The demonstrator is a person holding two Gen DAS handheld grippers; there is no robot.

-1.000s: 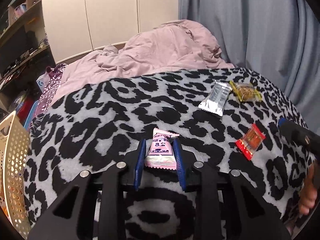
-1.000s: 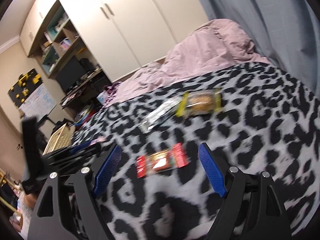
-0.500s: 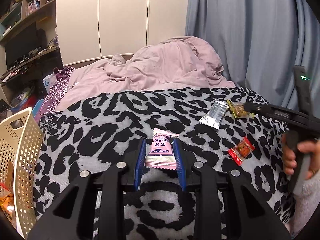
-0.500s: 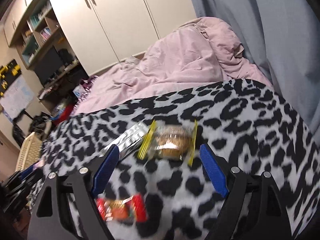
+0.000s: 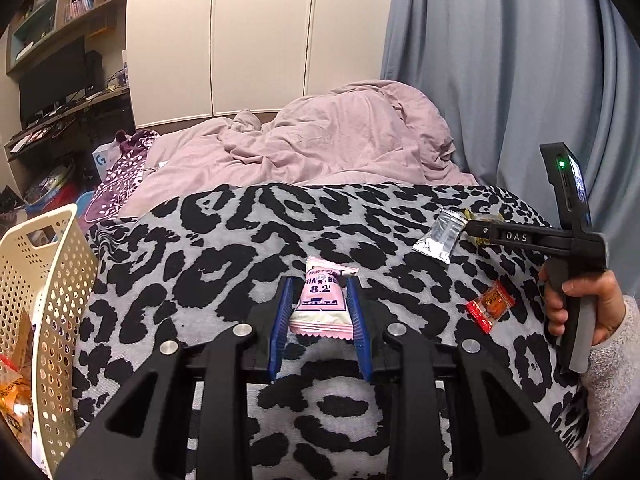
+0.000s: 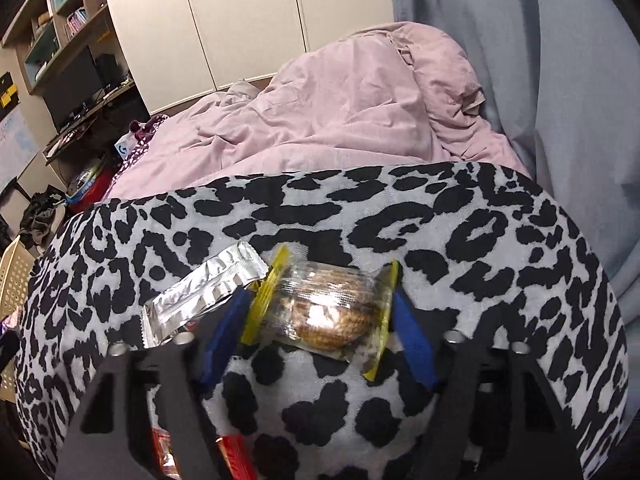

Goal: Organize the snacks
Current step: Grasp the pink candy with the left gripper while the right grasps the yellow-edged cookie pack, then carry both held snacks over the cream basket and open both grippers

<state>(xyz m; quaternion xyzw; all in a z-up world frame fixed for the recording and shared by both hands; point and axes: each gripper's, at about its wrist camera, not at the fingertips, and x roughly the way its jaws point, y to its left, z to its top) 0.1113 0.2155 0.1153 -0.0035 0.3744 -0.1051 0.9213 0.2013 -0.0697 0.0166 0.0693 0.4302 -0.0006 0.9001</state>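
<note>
Two grippers busy: left one [image 5: 319, 312] clamped on pink packet [image 5: 322, 304] over leopard blanket [image 5: 224, 248], right one [image 6: 320, 316] spread around cookie pack [image 6: 326, 312], barely touching. Silver packet [image 6: 204, 292] just left, basket [image 5: 44, 280] far left.

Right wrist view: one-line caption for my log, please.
Right gripper straddling a clear yellow-edged cookie packet on the leopard-print blanket.

Pink duvet [image 5: 320, 136] – white wardrobe [image 5: 256, 36] and grey curtain [image 5: 500, 60] behind.

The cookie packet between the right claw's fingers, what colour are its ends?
Yellow ends on the cookie packet, clear in the middle; the right wrist view shows it best.
</note>
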